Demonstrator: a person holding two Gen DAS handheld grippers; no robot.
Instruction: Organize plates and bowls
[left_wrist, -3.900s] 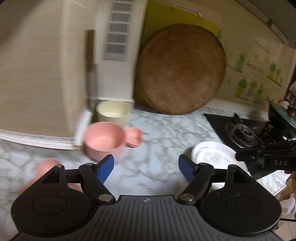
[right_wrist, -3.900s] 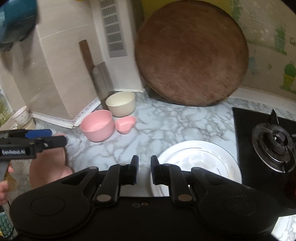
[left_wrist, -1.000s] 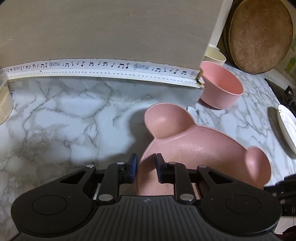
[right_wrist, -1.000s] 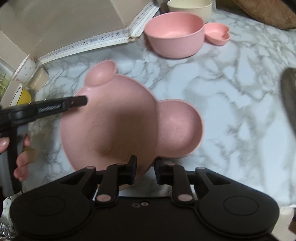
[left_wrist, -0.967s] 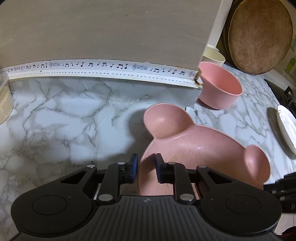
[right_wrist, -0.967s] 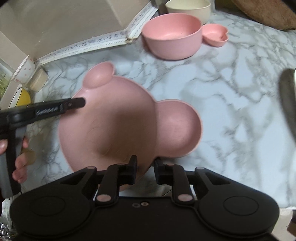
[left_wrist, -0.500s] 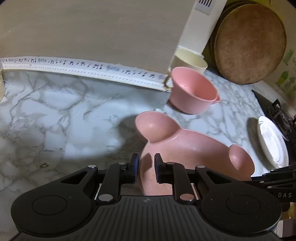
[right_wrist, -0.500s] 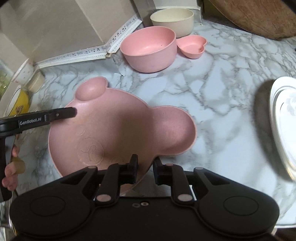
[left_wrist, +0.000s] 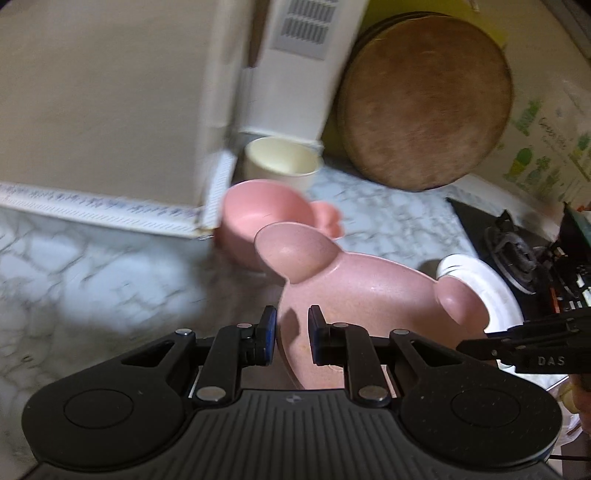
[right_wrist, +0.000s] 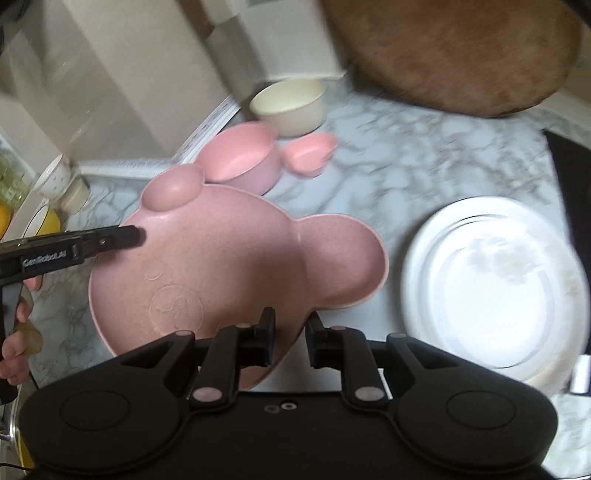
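A pink plate with two round ears (left_wrist: 369, 295) (right_wrist: 221, 266) hangs above the marble counter, held by both grippers. My left gripper (left_wrist: 290, 325) is shut on its near rim, and shows in the right wrist view (right_wrist: 133, 236) gripping the plate's left edge. My right gripper (right_wrist: 290, 325) is shut on the rim beside the large ear, and its tip (left_wrist: 461, 347) enters the left wrist view from the right. A white plate (right_wrist: 495, 288) (left_wrist: 480, 291) lies on the counter just right of the pink plate.
Behind stand a pink bowl (right_wrist: 240, 155), a small pink heart dish (right_wrist: 308, 153) and a cream bowl (right_wrist: 291, 105). A round wooden board (left_wrist: 424, 99) leans on the wall. A gas stove (left_wrist: 513, 243) is at right, cups (right_wrist: 55, 181) at left.
Both grippers have lifted the pink plate and carried it to the right, towards the white plate, which now fills more of the right wrist view. Both grips have held.
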